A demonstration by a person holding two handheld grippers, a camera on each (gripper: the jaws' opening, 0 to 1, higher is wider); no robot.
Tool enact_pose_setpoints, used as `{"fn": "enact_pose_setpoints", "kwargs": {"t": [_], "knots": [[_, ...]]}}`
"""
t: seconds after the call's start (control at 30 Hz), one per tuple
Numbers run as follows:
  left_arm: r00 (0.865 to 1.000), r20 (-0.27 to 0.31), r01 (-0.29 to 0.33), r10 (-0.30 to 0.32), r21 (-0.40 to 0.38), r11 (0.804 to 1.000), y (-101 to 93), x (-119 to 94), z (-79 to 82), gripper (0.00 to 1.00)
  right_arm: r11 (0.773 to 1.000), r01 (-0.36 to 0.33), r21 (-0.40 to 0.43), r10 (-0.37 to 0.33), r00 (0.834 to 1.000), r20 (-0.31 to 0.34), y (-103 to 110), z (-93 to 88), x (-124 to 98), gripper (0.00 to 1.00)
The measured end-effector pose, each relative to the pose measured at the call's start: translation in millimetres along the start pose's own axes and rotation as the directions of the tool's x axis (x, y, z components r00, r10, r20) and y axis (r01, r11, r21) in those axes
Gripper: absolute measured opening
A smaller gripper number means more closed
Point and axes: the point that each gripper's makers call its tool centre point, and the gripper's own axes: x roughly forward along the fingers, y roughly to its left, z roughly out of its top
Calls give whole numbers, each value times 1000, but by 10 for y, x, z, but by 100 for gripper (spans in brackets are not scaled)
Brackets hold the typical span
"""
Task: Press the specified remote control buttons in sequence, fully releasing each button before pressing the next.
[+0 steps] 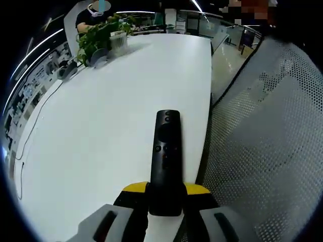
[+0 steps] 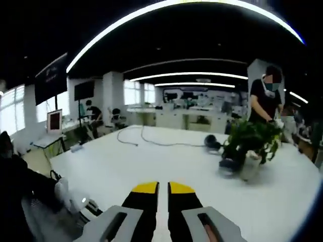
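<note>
The left gripper (image 1: 164,194) clamps the near end of a black remote control (image 1: 166,160), which points away over the white desk (image 1: 101,126) close to its right edge. No writing on the remote is legible. The right gripper (image 2: 163,190) has its jaws nearly together, holding nothing. Farther off, a potted plant (image 2: 251,143) stands on the desk beside a cable (image 2: 151,141), with a person (image 2: 266,101) behind it.

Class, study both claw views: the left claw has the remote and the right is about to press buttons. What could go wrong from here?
1. The left claw grips the remote only at its near end, so a press farther out could tip or slide it.
2. The remote sits near the table edge; a slip might drop it off.
3. The right claw, jaws nearly together, points at the plant, not the remote, so aiming could be off.
</note>
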Motion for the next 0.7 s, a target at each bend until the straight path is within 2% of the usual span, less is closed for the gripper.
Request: {"fn": "enact_pose_setpoints", "kwargs": {"t": [0.07,0.2,0.27,0.47,0.63,0.7], "knots": [[1000,-2,0,0,0,1000,-1,-1,-1,25,1000,-2,19,1,999,45,-23,55,-83,8],[1000,-4,-1,1,-1,1000,-1,-2,-4,25,992,45,116,-56,994,93,-132,75,-169,35],[1000,-5,-4,4,-2,1000,-3,-1,-4,25,987,87,133,-101,990,103,-207,49,-209,38],[1000,-5,-8,8,-8,1000,-4,-2,-1,25,977,147,155,-160,984,74,-270,-131,-231,42],[1000,-7,-11,11,-16,1000,3,2,-1,25,960,216,176,-234,968,89,-348,-205,-218,59],[1000,-12,-10,10,-24,1000,6,2,4,25,953,256,161,-275,956,104,-416,-191,-216,74]]}}
